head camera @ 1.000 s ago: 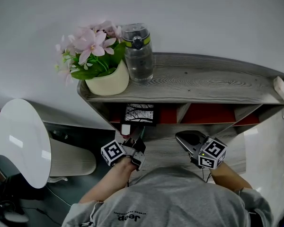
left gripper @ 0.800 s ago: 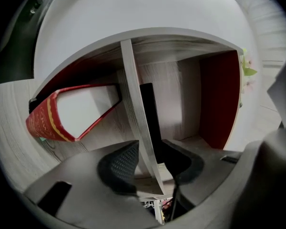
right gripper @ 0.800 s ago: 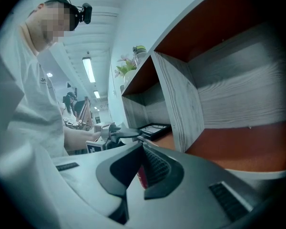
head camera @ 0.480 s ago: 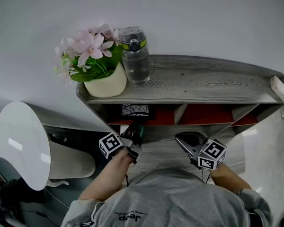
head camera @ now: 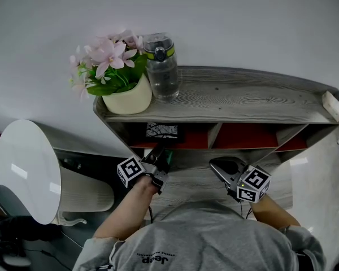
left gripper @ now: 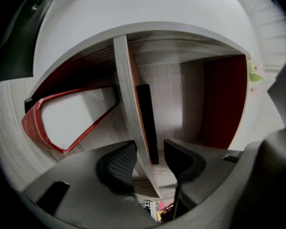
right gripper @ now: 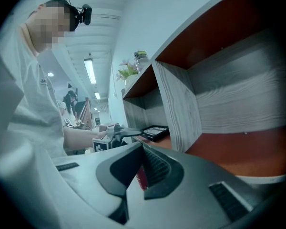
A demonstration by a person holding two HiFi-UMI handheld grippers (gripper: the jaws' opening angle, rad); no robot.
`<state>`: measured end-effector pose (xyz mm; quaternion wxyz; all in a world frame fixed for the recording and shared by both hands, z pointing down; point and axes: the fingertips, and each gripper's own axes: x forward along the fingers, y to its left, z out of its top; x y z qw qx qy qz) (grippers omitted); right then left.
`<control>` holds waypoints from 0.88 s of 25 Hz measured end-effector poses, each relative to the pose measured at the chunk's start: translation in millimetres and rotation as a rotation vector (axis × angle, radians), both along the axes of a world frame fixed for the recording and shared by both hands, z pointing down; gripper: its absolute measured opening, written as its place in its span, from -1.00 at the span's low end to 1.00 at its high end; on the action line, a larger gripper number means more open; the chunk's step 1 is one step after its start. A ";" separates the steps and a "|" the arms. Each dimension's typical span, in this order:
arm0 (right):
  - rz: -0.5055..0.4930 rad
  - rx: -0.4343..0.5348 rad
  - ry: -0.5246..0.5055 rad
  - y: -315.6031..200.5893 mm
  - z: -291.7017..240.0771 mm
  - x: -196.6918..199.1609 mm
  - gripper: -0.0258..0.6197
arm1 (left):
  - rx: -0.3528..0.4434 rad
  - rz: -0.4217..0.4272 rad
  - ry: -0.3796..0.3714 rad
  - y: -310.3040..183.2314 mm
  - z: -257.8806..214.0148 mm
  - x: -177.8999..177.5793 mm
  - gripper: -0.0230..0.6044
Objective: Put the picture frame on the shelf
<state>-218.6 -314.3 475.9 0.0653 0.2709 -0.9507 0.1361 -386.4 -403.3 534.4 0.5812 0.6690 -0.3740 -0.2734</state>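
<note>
Jaws of our left gripper have just been opening, pads clear of the picture frame standing between them. Our right gripper sits clenched. Beyond, the frame rests in the shelf's left compartment.

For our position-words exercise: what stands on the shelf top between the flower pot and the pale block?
Head view: a water bottle beside the flower pot, then bare board to the block.

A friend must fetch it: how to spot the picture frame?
Find the gray wooden shelf against the white wall. In its leftmost cubby, under the flower pot, lies the picture frame: flat and black-rimmed, unlike the pot and bottle above.
</note>
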 end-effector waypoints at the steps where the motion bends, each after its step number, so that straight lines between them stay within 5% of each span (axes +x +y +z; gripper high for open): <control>1: -0.002 0.004 -0.002 0.7 -1.2 1.1 -0.92 | -0.002 -0.002 0.009 4.4 -2.2 0.3 -0.27; 12: -0.017 0.049 -0.035 4.0 -21.9 35.1 -0.92 | 0.040 -0.010 0.018 66.1 -18.2 8.2 -0.23; 18: -0.011 0.087 -0.055 8.8 -44.4 79.1 -0.92 | 0.347 0.077 -0.108 89.5 -71.7 51.0 -0.25; 22: 0.004 0.102 -0.058 13.7 -56.1 115.5 -0.92 | 0.556 0.144 -0.185 109.3 -112.6 96.6 -0.42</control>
